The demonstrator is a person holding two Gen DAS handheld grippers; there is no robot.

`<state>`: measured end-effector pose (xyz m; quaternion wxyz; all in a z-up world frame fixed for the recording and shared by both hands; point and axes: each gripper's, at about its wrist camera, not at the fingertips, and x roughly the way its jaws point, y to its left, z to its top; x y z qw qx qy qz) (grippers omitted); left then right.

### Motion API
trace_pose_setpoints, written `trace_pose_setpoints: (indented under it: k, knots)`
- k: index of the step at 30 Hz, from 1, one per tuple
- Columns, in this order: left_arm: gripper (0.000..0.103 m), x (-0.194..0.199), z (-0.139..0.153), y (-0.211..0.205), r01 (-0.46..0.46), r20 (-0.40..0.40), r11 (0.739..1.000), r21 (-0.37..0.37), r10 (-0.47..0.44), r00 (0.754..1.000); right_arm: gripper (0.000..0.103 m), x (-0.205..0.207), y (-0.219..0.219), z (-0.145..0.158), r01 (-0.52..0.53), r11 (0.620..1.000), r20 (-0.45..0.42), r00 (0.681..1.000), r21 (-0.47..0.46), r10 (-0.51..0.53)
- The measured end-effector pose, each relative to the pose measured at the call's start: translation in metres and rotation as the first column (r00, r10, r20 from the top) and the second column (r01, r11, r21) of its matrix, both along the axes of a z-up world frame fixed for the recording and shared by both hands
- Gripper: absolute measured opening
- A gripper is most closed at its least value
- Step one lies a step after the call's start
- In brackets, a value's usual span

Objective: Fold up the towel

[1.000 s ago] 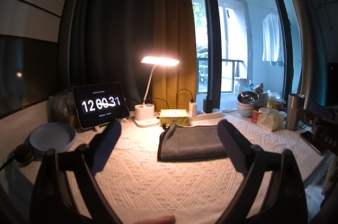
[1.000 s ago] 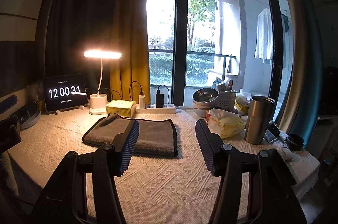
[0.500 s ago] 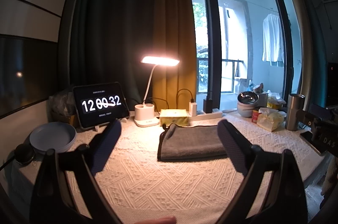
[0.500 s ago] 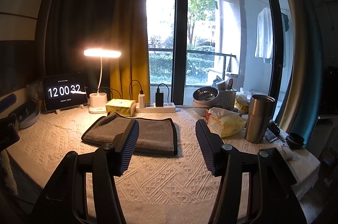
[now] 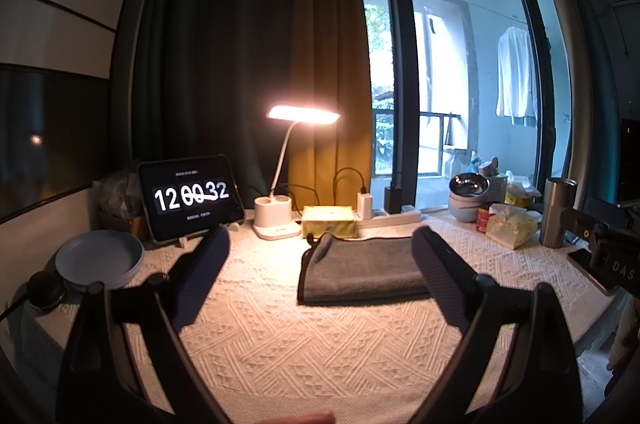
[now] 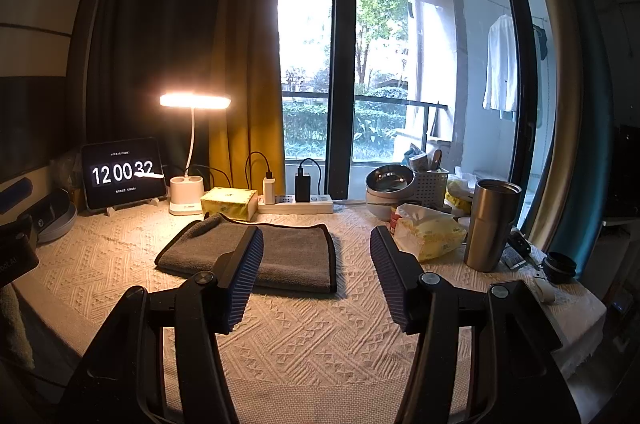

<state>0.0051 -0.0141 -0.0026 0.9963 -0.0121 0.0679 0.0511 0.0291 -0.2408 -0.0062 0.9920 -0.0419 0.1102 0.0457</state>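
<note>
A grey towel (image 5: 360, 270) lies folded into a flat rectangle on the white textured tablecloth (image 5: 280, 344), with one corner bunched up at its back left. It also shows in the right wrist view (image 6: 288, 256). My left gripper (image 5: 320, 264) is open and empty, held above the table in front of the towel. My right gripper (image 6: 316, 256) is open and empty, also held back from the towel, whose near right corner sits between its fingers in view.
Along the back stand a tablet clock (image 5: 190, 197), a lit desk lamp (image 5: 280, 183), a yellow tissue box (image 5: 328, 222) and a power strip (image 6: 296, 203). A plate (image 5: 98, 256) is at the left. Bowls (image 6: 388, 183), a tissue pack (image 6: 430, 236) and a steel tumbler (image 6: 490, 224) crowd the right.
The clock has ticked from 31 to 32. Both grippers and the towel stay as they were.
</note>
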Motion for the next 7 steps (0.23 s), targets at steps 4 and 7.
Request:
trace_pose_setpoints:
  k: [4,7]
  knots:
    - [0.093,-0.0018,-0.0035,-0.0028,0.008,0.014,1.000,0.000,-0.008,1.000,0.059,-0.0002,0.0004,0.0009,0.000,1.000,0.001,1.000,0.001,0.000]
    - [0.093,-0.0010,-0.0047,-0.0034,-0.003,0.017,1.000,-0.002,0.003,1.000,0.059,-0.0001,0.0009,0.0001,-0.005,1.000,0.007,1.000,0.006,0.005]
